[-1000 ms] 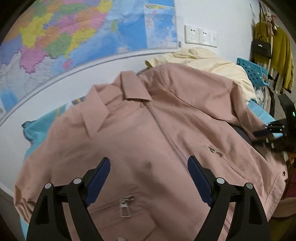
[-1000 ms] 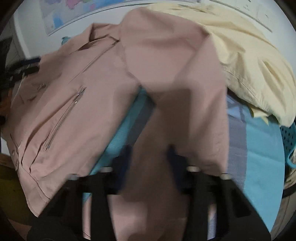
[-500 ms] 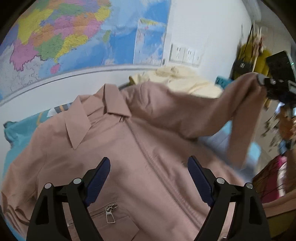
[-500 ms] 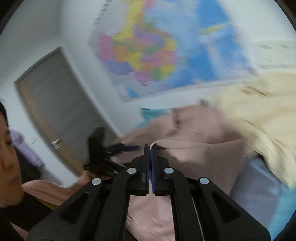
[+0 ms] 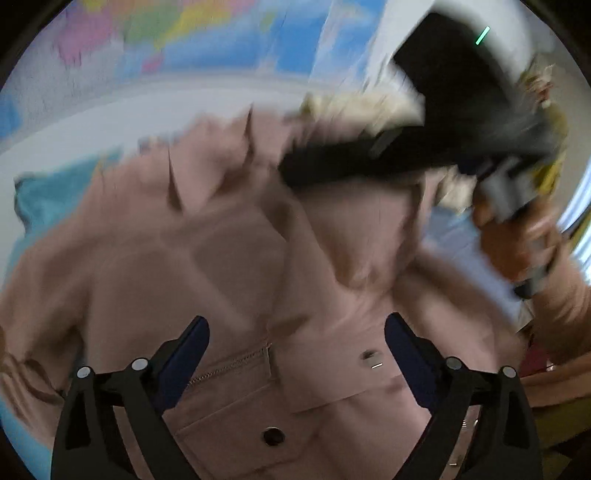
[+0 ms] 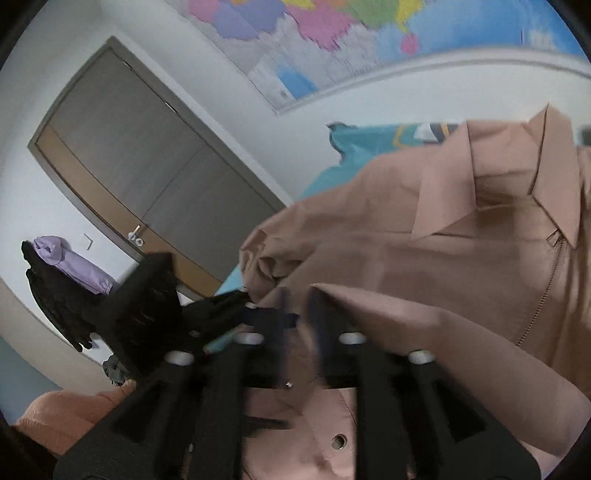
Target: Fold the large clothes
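Observation:
A pink zip jacket (image 5: pixel 221 258) lies front up on the teal sheet (image 5: pixel 44 199), blurred in the left wrist view. My left gripper (image 5: pixel 295 345) hovers over its hem, jaws opening wide with nothing pinched. The right gripper (image 5: pixel 295 173) reaches in from the upper right above the chest, held by a hand (image 5: pixel 517 240). In the right wrist view the right gripper (image 6: pixel 300 317) has its jaws opening. The sleeve end (image 6: pixel 369 310) lies across the jacket (image 6: pixel 443 240) beside the right finger and is not pressed. The collar (image 6: pixel 517 184) is at the upper right.
A cream garment (image 5: pixel 369 107) is heaped behind the jacket by the wall. A map (image 6: pixel 369 29) hangs above the bed. A grey door (image 6: pixel 129 166) and a hanging purple garment (image 6: pixel 70 266) are to the left. The black body of the left tool (image 6: pixel 147 295) is close by.
The right gripper lifted the sleeve and swept it across the jacket front toward the left gripper, then its jaws parted. The left gripper shifted toward the hem.

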